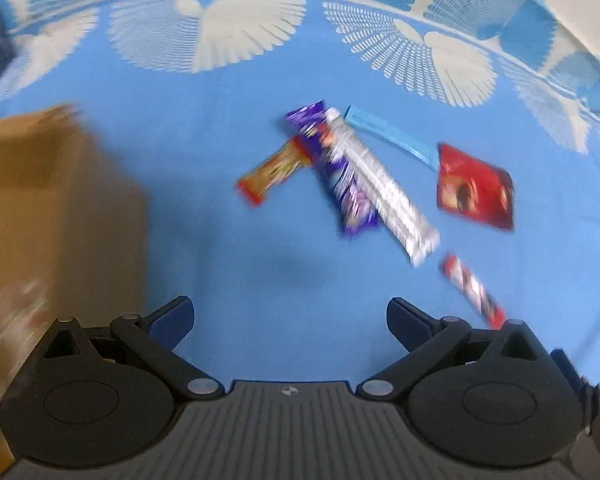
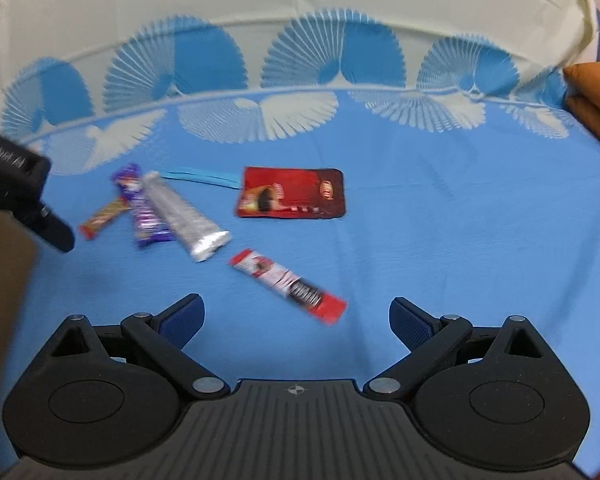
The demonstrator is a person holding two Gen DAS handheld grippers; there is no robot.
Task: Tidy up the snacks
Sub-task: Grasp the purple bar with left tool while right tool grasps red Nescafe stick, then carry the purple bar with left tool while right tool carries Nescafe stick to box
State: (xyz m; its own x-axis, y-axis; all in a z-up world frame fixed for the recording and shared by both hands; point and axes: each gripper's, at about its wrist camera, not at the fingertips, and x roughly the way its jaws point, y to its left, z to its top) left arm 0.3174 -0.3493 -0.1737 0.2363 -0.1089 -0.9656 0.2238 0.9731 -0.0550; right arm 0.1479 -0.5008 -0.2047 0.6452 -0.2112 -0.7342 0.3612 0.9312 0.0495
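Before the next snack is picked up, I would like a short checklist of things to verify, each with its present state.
1. Left gripper open and holding nothing: ok.
2. Right gripper open and holding nothing: ok.
3. Red and white bar lies apart from the other snacks, nearest the right gripper: ok.
4. Silver packet free to lift alone: not ok, it lies against the purple wrapper.
5. Cardboard box within the left gripper's reach, at its left: ok.
6. Room left inside the box: cannot tell, the view is blurred.
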